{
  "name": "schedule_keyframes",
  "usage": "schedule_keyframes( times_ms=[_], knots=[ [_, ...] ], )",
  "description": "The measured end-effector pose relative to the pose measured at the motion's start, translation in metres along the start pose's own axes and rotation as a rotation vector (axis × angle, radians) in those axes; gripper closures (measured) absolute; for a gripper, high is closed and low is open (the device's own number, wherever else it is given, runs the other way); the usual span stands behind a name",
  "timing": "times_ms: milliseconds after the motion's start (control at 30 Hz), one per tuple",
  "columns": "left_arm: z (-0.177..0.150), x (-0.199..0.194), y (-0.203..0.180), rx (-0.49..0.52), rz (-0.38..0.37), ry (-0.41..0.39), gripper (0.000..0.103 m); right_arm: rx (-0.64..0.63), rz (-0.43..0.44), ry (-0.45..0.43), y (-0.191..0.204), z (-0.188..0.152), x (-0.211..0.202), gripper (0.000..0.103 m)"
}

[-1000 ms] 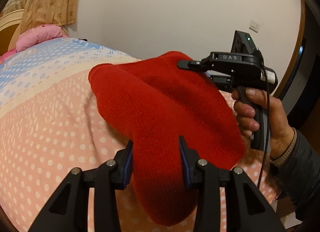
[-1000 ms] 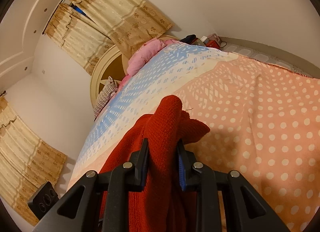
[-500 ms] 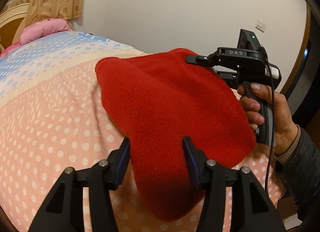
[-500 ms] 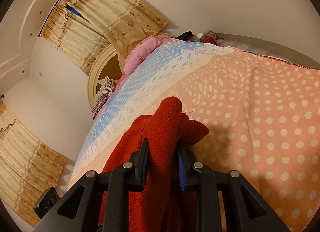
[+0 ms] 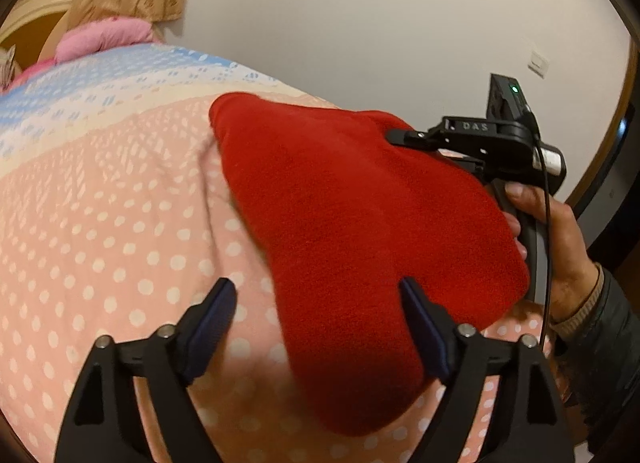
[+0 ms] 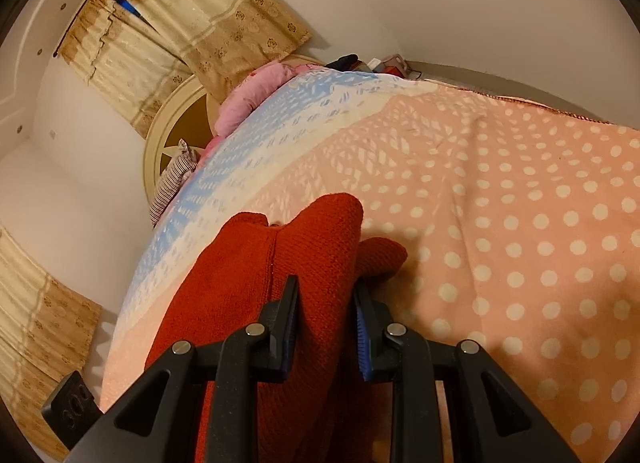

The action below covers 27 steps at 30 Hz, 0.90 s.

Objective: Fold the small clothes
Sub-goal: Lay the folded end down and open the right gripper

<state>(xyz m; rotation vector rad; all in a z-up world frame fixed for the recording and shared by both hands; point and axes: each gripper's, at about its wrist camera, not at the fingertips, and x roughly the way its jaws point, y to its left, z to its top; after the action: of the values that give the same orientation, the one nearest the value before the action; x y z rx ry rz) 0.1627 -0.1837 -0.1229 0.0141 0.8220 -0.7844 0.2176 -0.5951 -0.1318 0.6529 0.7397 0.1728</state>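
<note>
Red knit garment [image 5: 360,223] lies on the pink dotted bedspread [image 5: 100,231], spreading from centre toward 3 o'clock. Left gripper [image 5: 316,303], at 6 o'clock, stands released, its fingers wide apart either side of the cloth. Right gripper [image 6: 326,303], entering at 3 o'clock, is clenched on the garment's far edge.
</note>
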Motion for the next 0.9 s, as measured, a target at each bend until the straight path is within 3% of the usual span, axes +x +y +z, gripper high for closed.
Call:
schedule_keyframes(
  times_ms=[133, 233, 433, 533, 700, 900],
  knots=[
    [0.0, -0.005, -0.003, 0.01, 0.015, 0.008, 0.012, -0.01, -0.002, -0.001, 0.002, -0.001, -0.002, 0.076],
    [0.005, -0.012, -0.006, 0.026, 0.038, 0.005, 0.011, -0.047, -0.053, -0.02, 0.012, -0.003, -0.008, 0.076],
    [0.019, -0.039, -0.01, 0.065, 0.058, -0.086, 0.008, -0.092, -0.1, -0.088, 0.029, 0.0, -0.035, 0.075],
    [0.031, -0.045, -0.013, 0.097, 0.112, -0.149, 0.001, -0.085, -0.08, -0.125, 0.037, 0.0, -0.056, 0.068],
    [0.043, -0.025, 0.005, 0.097, 0.191, -0.14, 0.001, -0.146, -0.008, -0.138, 0.067, -0.012, -0.079, 0.062],
    [0.038, -0.003, 0.025, 0.038, 0.207, -0.093, 0.001, -0.218, 0.094, -0.037, 0.092, -0.041, -0.068, 0.057]
  ],
)
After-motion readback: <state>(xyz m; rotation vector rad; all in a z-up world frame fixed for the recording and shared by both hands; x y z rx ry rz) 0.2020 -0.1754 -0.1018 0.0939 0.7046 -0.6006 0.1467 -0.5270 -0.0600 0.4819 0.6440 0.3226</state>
